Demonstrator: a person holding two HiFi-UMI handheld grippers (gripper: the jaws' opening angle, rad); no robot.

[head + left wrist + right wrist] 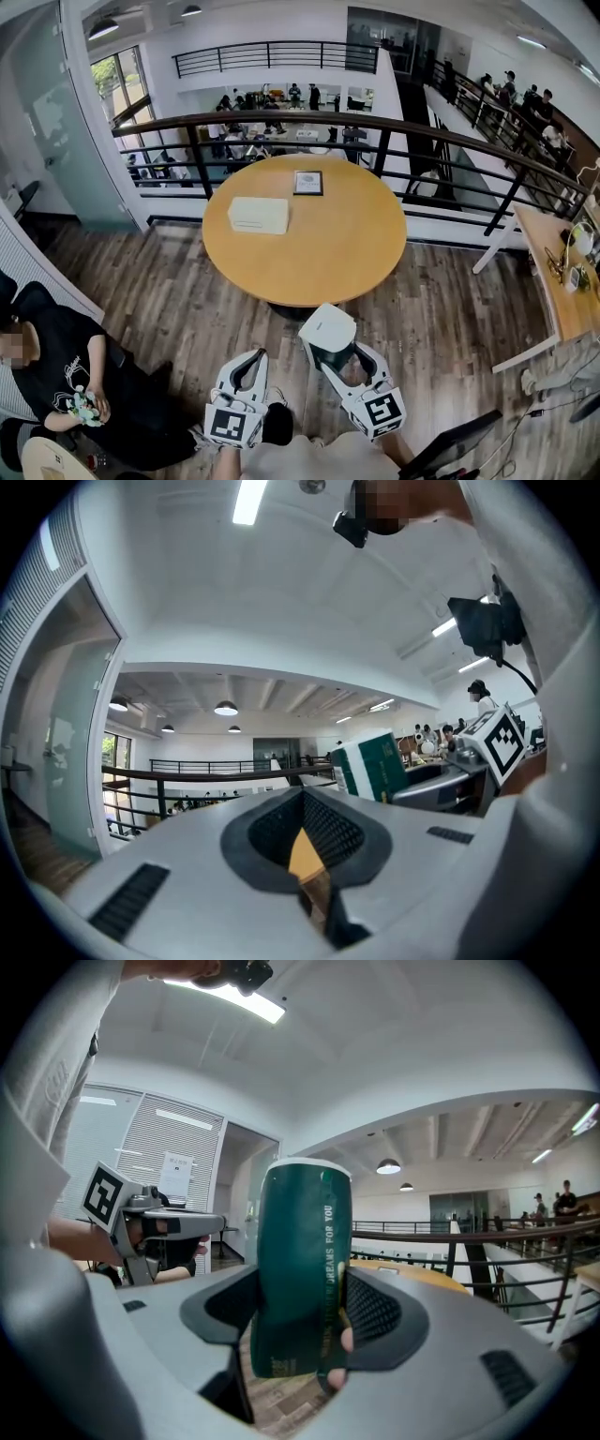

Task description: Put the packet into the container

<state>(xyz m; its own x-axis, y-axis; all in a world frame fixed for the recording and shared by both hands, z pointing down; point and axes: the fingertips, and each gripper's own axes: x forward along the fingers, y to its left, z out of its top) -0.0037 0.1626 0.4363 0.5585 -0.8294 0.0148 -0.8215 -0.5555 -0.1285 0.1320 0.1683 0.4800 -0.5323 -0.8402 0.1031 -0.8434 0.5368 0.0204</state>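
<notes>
Nearest, we are holding the left gripper (249, 360) with its jaws pressed together on nothing. We are also holding the right gripper (330, 349) with its jaws clamped on the sides of the upright dark green packet (300, 1260), over the wooden floor (169, 291) just short of the round table (337, 253). Farther off, the white rectangular container (259, 215) is sitting on the table's left part, well apart from the packet, a small framed card (307, 183) is lying near the far edge, and a dark railing (422, 131) is curving behind.

The head view looks steeply down on the round wooden table (305, 234); both gripper views, held low, face outward and share the black metal railing (424, 1236).
</notes>
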